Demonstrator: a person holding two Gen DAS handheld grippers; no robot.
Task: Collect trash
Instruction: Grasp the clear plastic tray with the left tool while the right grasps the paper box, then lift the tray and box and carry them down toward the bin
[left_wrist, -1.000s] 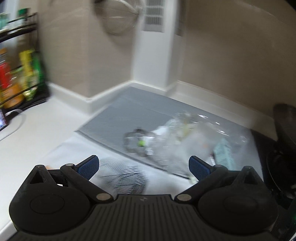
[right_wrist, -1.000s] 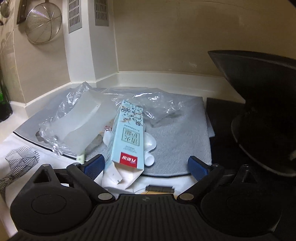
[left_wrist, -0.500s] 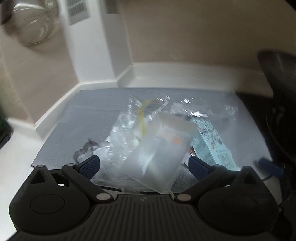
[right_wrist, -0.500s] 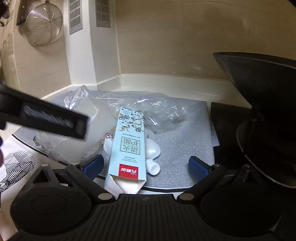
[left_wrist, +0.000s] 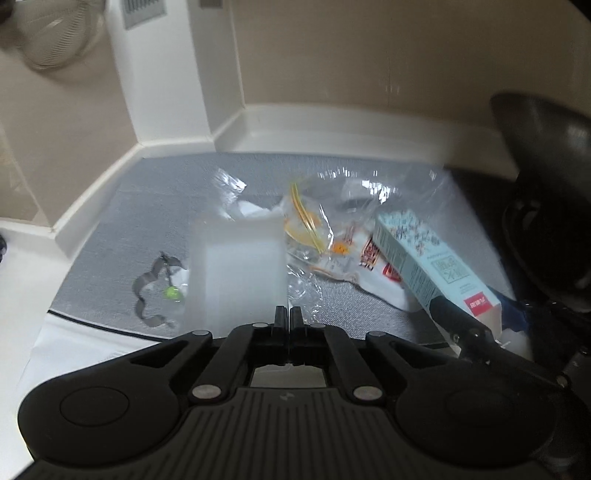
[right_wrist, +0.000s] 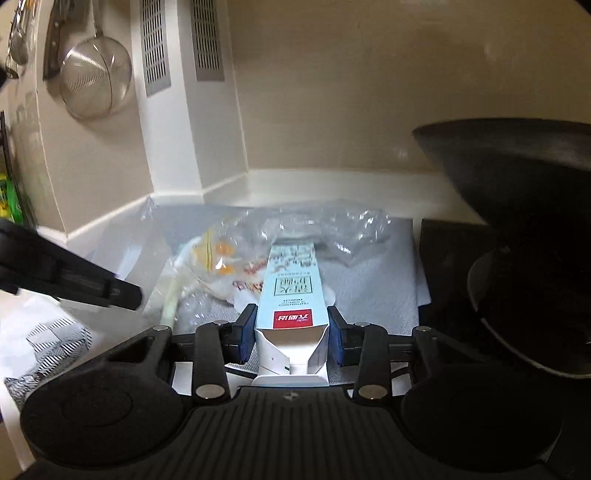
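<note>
Left gripper (left_wrist: 288, 325): fingers drawn fully together, pinching the near edge of a frosted plastic sleeve (left_wrist: 236, 273); in the right wrist view its dark body crosses the left side (right_wrist: 70, 277).
Right gripper (right_wrist: 291, 332): blue pads pressed against both sides of the pale blue carton (right_wrist: 291, 291), clamping its open near end.
Carton: long rectangular paperboard box, pale blue with small speckled print, green text and a red label; the white end flaps stand open. In the left wrist view it lies at the right of the pile (left_wrist: 428, 262), slanting toward the stove side.
Frosted sleeve: translucent, milky, boxy and stiff-looking, standing up from the mat; blurred.
Clear bag (left_wrist: 325, 229): crinkled glossy film with a yellow strip, heaped between sleeve and carton, resting on white printed wrappers (left_wrist: 369, 266) with red and orange marks.
More film (right_wrist: 343, 229): crumpled and transparent, behind the carton's far end.
Grey mat (left_wrist: 147, 206): fine woven texture, dark edging, carrying all the trash in the counter corner.
Small scrap (left_wrist: 155, 291): curled grey strip with a bright green dot, left of the sleeve on the mat.
Black wok (right_wrist: 517, 177): matte, rounded, crowding the right just beside the mat.
Wire strainer (right_wrist: 96, 81): round metal mesh hanging on the beige wall beside the slotted white column (right_wrist: 177, 55).
Patterned paper (right_wrist: 51, 339): black-and-white geometric print, near left.
</note>
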